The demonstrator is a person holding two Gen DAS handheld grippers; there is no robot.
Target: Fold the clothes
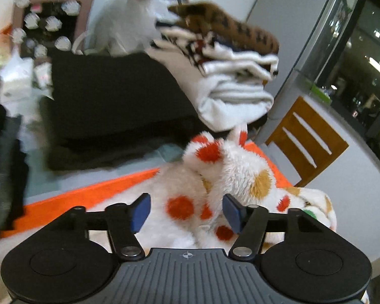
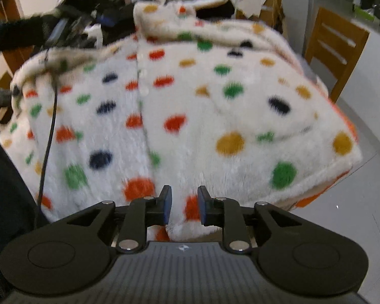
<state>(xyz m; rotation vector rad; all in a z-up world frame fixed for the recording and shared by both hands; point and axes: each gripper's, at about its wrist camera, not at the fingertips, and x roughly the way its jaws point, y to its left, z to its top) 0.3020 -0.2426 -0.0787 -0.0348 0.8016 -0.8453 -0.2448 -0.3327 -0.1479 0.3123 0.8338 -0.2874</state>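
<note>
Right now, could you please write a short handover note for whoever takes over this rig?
Left claw: open, a bunched part of the spotted fleece top between its pads, not pinched.
Right claw: open, at the near hem of the top.
The top lies on the orange mat; folded pile behind.
Done: top partly spread.
Left: fold it, stack it.

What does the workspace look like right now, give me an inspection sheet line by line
Surface: orange cover, mostly under fabric.
Job's things: white fleece garment with coloured dots, bunched up at the left claw.
Clutter: folded stack, black folded fabric.
Grippers: left claw open around a fleece bunch; right claw open, garment edge in the gap.
Cables: black cable hanging over the garment.
Surroundings: wooden chair, windows.
</note>
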